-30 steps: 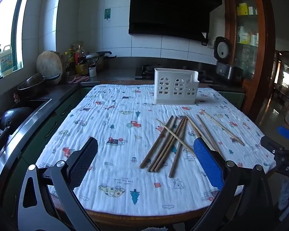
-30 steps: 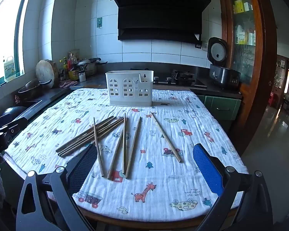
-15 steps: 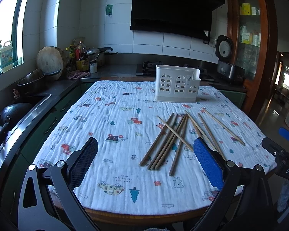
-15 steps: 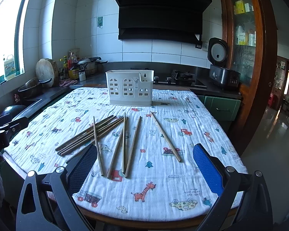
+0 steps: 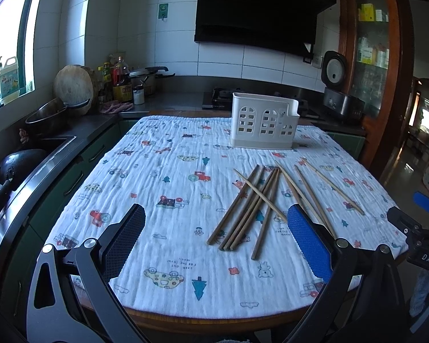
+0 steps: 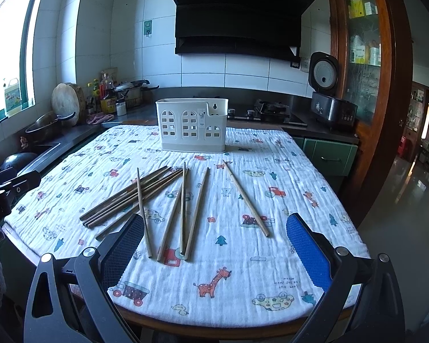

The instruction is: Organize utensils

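**A:** Where are the chopsticks, and what do you reach for first?

**B:** The wooden chopsticks (image 6: 183, 208) lie loose on the printed cloth (image 6: 286, 177), near your edge of the table. On the left is a crossed bundle (image 5: 248, 205); in the middle three fan out, and one single chopstick (image 6: 247, 198) lies apart on the right. The white slotted utensil caddy (image 6: 191, 124) stands upright at the far side of the cloth, well apart from them and showing nothing inside

**A:** And the tongs?

**B:** Both are spread wide and hold nothing. Your right gripper (image 6: 214, 245) hovers over the near ends of the fanned three; your left gripper (image 5: 214, 240) hovers before the bundle

**A:** How do you do this step well?

**B:** I would judge the lone chopstick easiest, since nothing overlaps it. Come down across its length near the middle and close the pads (image 6: 307, 248) square, so it does not swing. The cloth is soft and wrinkled, so press lightly or you may pinch fabric too. Leave the crossed bundle until later, because lifting one there could drag its neighbours
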`<state>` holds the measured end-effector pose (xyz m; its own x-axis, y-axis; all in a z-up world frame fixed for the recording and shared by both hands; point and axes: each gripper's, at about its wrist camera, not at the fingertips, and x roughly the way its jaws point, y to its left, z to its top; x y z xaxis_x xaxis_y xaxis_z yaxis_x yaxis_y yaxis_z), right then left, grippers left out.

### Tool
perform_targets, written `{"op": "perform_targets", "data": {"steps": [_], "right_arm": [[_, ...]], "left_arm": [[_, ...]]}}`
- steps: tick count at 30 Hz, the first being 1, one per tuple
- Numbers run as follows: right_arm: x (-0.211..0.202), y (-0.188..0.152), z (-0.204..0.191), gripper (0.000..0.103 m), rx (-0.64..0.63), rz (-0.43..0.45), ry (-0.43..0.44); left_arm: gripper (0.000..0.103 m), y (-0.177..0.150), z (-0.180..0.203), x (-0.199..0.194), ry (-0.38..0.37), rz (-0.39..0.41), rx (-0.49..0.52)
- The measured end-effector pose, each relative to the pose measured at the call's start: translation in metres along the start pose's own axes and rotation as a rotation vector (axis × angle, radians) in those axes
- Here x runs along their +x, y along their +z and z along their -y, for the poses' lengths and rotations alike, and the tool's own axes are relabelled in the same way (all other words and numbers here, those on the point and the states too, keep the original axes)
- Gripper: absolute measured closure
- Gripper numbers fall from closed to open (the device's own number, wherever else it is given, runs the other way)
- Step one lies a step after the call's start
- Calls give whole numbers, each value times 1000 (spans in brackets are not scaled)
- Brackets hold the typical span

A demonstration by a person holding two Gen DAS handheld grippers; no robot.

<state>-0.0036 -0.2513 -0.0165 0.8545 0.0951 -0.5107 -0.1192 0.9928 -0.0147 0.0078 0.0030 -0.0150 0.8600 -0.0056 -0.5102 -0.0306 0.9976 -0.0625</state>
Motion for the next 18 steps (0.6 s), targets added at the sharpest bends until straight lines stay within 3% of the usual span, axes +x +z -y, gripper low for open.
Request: {"op": "perform_targets", "data": {"steps": [18], "right_arm": [[15, -1, -1, 7, -1, -32, 5]], "left_arm": [[5, 2, -3, 9, 1, -24, -9]]}}
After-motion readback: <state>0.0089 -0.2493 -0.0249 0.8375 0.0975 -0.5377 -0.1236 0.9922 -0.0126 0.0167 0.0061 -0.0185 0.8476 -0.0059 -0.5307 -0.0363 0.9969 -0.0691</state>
